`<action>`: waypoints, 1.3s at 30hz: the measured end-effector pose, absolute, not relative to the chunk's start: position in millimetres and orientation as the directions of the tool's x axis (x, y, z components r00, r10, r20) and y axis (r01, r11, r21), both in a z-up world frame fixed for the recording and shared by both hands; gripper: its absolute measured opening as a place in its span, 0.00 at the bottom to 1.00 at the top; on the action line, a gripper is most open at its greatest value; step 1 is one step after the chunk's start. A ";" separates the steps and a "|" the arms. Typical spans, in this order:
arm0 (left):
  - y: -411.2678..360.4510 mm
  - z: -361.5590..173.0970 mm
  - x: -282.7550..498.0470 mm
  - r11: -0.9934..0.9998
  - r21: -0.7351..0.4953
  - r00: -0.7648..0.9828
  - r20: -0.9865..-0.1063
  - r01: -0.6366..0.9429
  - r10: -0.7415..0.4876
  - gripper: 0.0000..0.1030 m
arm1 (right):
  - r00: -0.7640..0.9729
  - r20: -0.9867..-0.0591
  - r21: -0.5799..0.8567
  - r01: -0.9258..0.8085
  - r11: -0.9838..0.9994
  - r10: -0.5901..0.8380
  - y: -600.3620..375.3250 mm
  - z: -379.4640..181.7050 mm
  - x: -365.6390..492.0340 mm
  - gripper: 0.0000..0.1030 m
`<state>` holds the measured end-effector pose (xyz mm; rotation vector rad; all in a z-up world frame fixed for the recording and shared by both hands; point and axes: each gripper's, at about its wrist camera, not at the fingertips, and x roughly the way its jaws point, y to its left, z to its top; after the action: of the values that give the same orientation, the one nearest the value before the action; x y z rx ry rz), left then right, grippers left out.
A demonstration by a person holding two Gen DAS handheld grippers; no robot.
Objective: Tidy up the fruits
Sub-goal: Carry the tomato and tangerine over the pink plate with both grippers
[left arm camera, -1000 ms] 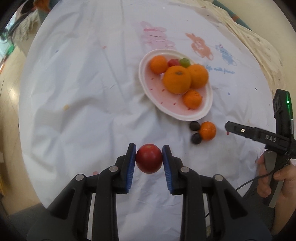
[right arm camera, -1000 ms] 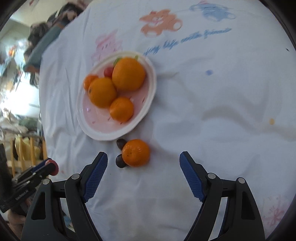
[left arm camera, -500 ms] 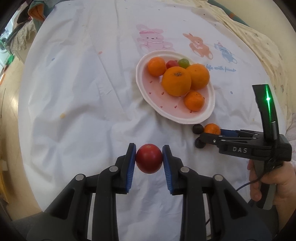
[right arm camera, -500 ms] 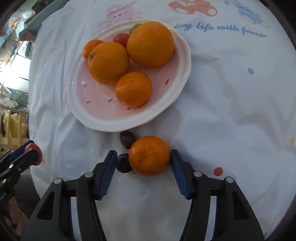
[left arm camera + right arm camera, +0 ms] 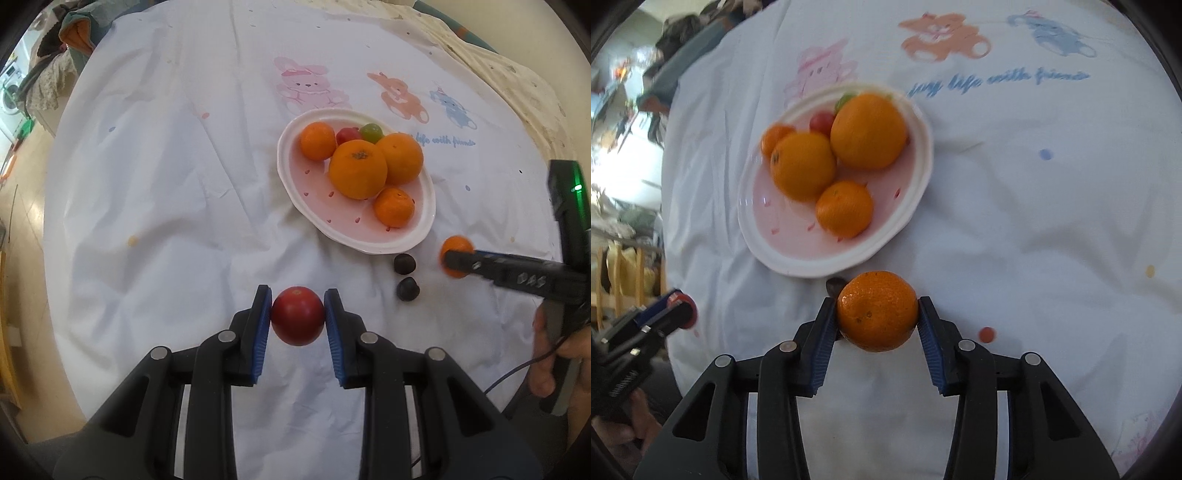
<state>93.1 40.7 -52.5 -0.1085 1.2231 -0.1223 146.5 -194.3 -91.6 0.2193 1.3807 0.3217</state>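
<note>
My left gripper (image 5: 297,318) is shut on a red tomato (image 5: 297,325), held above the white cloth. My right gripper (image 5: 877,314) has its blue pads against both sides of a small mandarin (image 5: 877,308), and its jaws are still closing on it, just in front of the plate. From the left wrist view this gripper (image 5: 456,260) and the mandarin (image 5: 457,244) sit right of the plate. The white oval plate (image 5: 282,162) holds two big oranges (image 5: 357,170), two mandarins, a red and a green cherry tomato.
Two dark plums (image 5: 404,263) (image 5: 407,288) lie on the cloth beside the plate's near rim (image 5: 764,258); one dark plum (image 5: 834,285) peeks from behind the held mandarin. A hand (image 5: 554,362) grips the right tool. The printed tablecloth (image 5: 166,184) drops off at the left.
My right gripper came down around the loose mandarin and closed from wide open onto it; the mandarin now sits apart from the two plums. The left gripper kept still with the tomato.
</note>
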 end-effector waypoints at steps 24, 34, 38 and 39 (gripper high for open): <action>6.8 -61.1 192.7 0.984 -0.108 0.395 -0.905 0.140 -0.155 0.24 | 0.247 -0.863 0.426 -0.112 0.898 0.440 -203.1 -67.2 220.7 0.44; 1.0 -88.4 201.3 0.980 -0.105 0.370 -0.915 0.171 -0.163 0.25 | 0.173 -0.884 0.423 -0.096 0.901 0.434 -193.3 -104.8 222.3 0.45; 4.0 -93.5 205.1 0.981 -0.110 0.355 -0.921 0.160 -0.161 0.25 | 0.160 -0.873 0.453 -0.081 0.888 0.460 -197.2 -109.0 224.3 0.46; 4.6 -94.1 206.0 0.981 -0.107 0.353 -0.922 0.159 -0.158 0.25 | 0.160 -0.872 0.457 -0.076 0.886 0.463 -198.2 -108.8 224.7 0.46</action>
<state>206.0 4.6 -94.1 0.0016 1.1920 -0.2051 224.7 -198.2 -108.8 0.3400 1.3627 0.3957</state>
